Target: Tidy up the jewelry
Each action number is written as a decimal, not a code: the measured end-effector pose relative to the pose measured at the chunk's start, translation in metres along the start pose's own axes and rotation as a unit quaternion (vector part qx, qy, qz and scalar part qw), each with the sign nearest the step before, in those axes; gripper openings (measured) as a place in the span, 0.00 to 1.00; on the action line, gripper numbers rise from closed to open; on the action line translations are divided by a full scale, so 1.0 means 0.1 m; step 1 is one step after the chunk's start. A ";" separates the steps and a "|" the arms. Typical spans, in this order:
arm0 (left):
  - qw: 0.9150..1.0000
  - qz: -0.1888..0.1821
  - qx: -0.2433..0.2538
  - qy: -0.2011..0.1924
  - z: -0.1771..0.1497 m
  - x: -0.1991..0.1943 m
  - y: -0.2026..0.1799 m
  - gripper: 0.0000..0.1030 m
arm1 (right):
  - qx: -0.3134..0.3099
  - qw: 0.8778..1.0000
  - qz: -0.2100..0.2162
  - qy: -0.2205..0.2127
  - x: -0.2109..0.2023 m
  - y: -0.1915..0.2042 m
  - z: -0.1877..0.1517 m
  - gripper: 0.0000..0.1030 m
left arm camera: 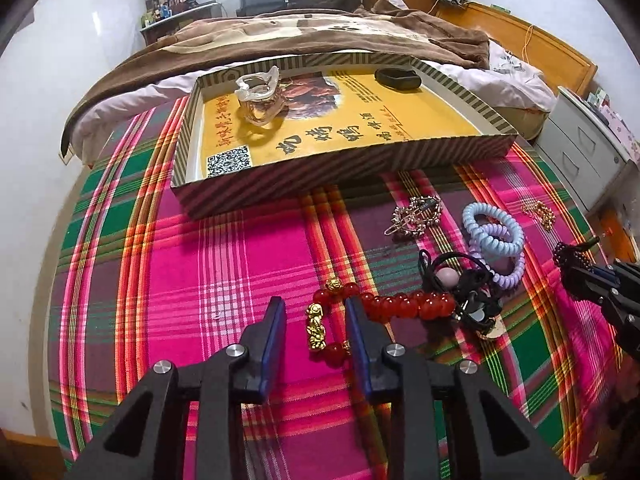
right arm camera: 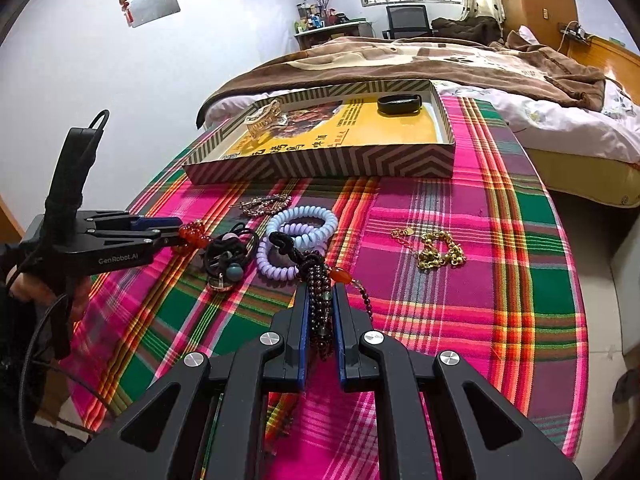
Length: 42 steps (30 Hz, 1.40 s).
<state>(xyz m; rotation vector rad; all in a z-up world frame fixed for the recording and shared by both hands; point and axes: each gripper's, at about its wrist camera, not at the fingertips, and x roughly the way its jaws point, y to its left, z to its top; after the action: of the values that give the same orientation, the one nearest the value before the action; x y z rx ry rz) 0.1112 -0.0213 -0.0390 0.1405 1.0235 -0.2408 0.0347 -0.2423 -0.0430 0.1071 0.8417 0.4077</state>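
Left tongs [left arm camera: 316, 322]: clamped on the red bead bracelet [left arm camera: 400, 303], the gold charm seen between the pads; bracelet trailing right of them on the cloth.
Right tongs [right arm camera: 320, 312]: closed on a dark bead strand [right arm camera: 320, 308], which hangs between the pads.
Ahead of the right tongs: coil hair ties [right arm camera: 298, 226], pale blue over lilac; black hair ties [right arm camera: 230, 254] to their left; gold chain [right arm camera: 434, 246] to the right.
Patterned tray [left arm camera: 340, 168]: beyond both tongs on the plaid tabletop [left arm camera: 224, 264]; a clear hair claw [left arm camera: 260, 94] and a black band [left arm camera: 398, 79] lie inside it.
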 end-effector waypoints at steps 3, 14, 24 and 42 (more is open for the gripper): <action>1.000 -0.007 0.009 -0.004 -0.01 -0.01 -0.04 0.17 | 0.000 1.000 0.000 -0.001 0.00 0.00 0.00 0.10; 0.999 -0.032 -0.018 -0.021 -0.02 -0.09 0.02 0.08 | 0.006 1.000 -0.004 -0.008 -0.06 -0.01 0.01 0.10; 0.997 -0.032 -0.022 -0.074 0.11 -0.43 0.11 0.08 | 0.005 1.000 -0.002 -0.030 -0.17 0.06 0.13 0.10; 0.992 -0.029 -0.008 -0.125 0.39 -0.75 0.17 0.08 | -0.017 0.997 -0.020 -0.071 -0.29 0.14 0.57 0.10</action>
<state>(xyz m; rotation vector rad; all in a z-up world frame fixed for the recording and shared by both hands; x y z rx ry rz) 0.1108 -0.0037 0.0450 0.0646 0.7812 -0.2946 0.0553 -0.2370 0.0189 0.0858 0.6953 0.3723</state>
